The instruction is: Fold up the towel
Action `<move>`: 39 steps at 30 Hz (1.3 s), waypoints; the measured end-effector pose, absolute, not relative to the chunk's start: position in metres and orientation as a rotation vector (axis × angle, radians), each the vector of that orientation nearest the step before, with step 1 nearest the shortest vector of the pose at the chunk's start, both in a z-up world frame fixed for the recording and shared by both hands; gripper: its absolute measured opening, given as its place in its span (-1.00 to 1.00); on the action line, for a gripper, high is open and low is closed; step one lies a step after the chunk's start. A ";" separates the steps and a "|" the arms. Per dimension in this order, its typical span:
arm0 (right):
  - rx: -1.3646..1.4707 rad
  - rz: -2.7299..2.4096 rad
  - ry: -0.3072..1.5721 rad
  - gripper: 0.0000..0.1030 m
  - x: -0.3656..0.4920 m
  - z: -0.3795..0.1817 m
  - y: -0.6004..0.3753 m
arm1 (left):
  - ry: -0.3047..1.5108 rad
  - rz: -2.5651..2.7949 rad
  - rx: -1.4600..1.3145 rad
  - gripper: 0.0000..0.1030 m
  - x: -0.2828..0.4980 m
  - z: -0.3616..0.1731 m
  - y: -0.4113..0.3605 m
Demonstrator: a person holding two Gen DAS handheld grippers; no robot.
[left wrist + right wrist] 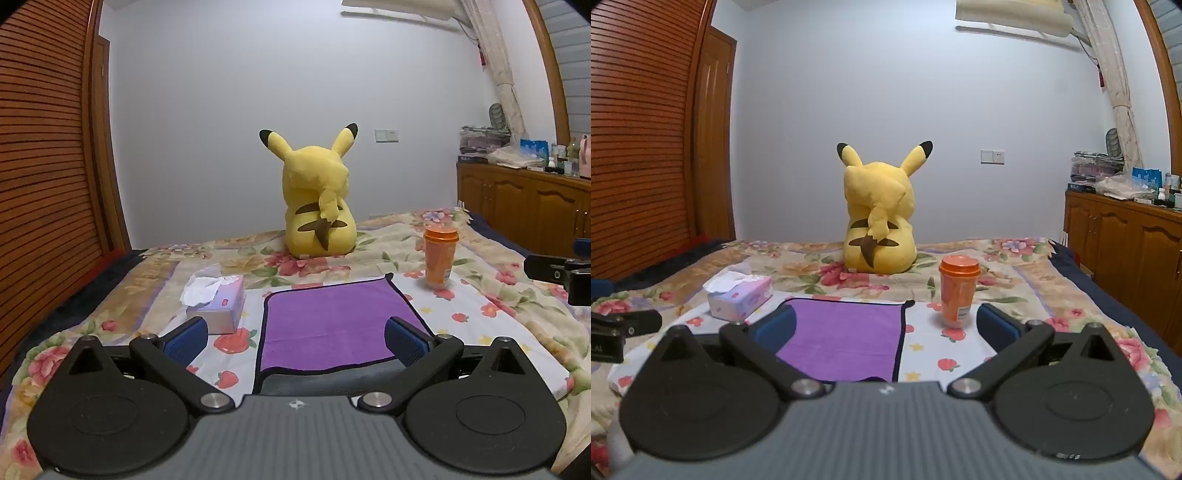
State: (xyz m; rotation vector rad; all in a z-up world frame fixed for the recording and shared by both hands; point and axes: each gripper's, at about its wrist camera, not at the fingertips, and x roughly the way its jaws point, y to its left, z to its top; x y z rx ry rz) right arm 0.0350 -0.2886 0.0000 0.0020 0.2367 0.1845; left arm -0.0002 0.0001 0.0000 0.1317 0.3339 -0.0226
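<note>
From the left wrist view there is one purple towel [332,325], one tissue box [218,302], one orange cup [439,258] and one yellow plush toy [319,206], all on a bed [517,317] with a floral cover. The left gripper [295,338] has its jaws spread wide, holding nothing. The towel lies flat just ahead of them at 12 o'clock, purple with a dark trimmed edge and a dark underside showing along its near edge. The tissue box at 10 o'clock has a white tissue sticking out of its top; the cup at 2 o'clock is lidded, its contents unseen. From the right wrist view the same single towel [846,336], tissue box [740,297], cup [958,295] and plush toy [879,221] appear. The right gripper [886,326] also has its jaws wide apart and empty. Here the towel sits at 11 o'clock and the cup stands upright at 1 o'clock, just beside the towel's right edge.
</note>
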 end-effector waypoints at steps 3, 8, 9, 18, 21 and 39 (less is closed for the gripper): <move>0.004 0.184 0.231 1.00 0.034 0.000 -0.290 | 0.333 -0.023 0.129 1.00 0.000 0.000 0.000; 0.006 0.183 0.241 1.00 0.036 -0.001 -0.292 | 0.330 -0.023 0.129 1.00 0.000 0.000 0.001; 0.006 0.182 0.240 1.00 0.036 -0.001 -0.292 | 0.330 -0.023 0.129 1.00 0.000 0.000 0.002; 0.006 0.184 0.240 1.00 0.035 -0.002 -0.295 | 0.326 -0.023 0.127 1.00 -0.001 0.000 0.003; 0.005 0.185 0.240 1.00 0.035 -0.002 -0.295 | 0.326 -0.023 0.127 1.00 -0.001 0.000 0.003; 0.004 0.184 0.240 1.00 0.035 -0.001 -0.294 | 0.326 -0.022 0.127 1.00 -0.001 -0.001 0.002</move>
